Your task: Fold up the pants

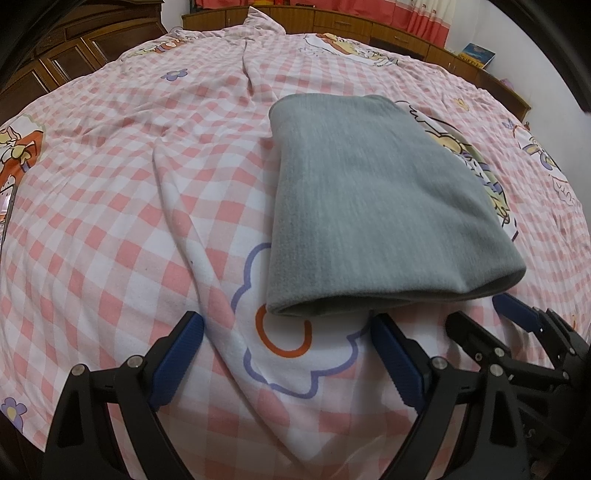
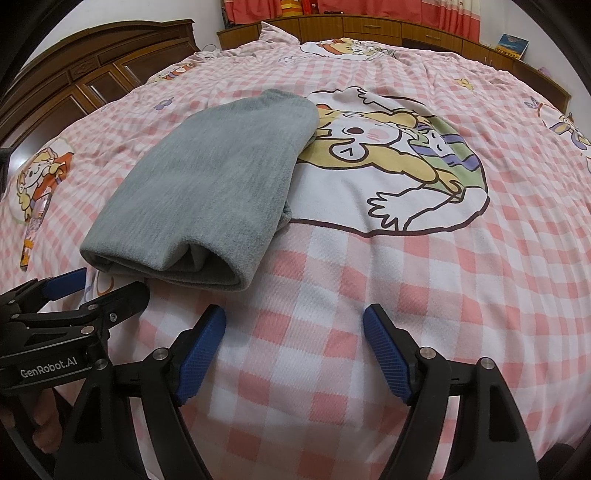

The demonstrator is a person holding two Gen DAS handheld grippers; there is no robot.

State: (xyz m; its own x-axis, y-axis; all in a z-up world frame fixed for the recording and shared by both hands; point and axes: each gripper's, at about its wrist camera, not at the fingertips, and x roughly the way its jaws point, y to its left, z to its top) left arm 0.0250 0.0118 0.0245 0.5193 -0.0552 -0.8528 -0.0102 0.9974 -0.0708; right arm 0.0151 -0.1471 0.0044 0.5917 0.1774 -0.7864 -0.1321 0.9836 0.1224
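Observation:
The grey pants [image 1: 373, 206] lie folded into a compact rectangle on the pink checked bed cover [image 1: 110, 206]. In the right wrist view the pants [image 2: 210, 192] sit ahead and to the left, their folded layers facing me. My left gripper [image 1: 288, 325] is open and empty, just short of the pants' near folded edge. My right gripper [image 2: 294, 321] is open and empty over bare cover, to the right of the pants' near corner. The right gripper also shows at the lower right of the left wrist view [image 1: 480, 314], and the left gripper at the lower left of the right wrist view [image 2: 107, 282].
A round cartoon print [image 2: 399, 158] lies on the cover to the right of the pants. A dark wooden headboard [image 2: 92, 70] stands at the left, and wooden cabinets [image 2: 369, 26] with red curtains line the far side. A book [image 2: 511, 46] stands on the far right ledge.

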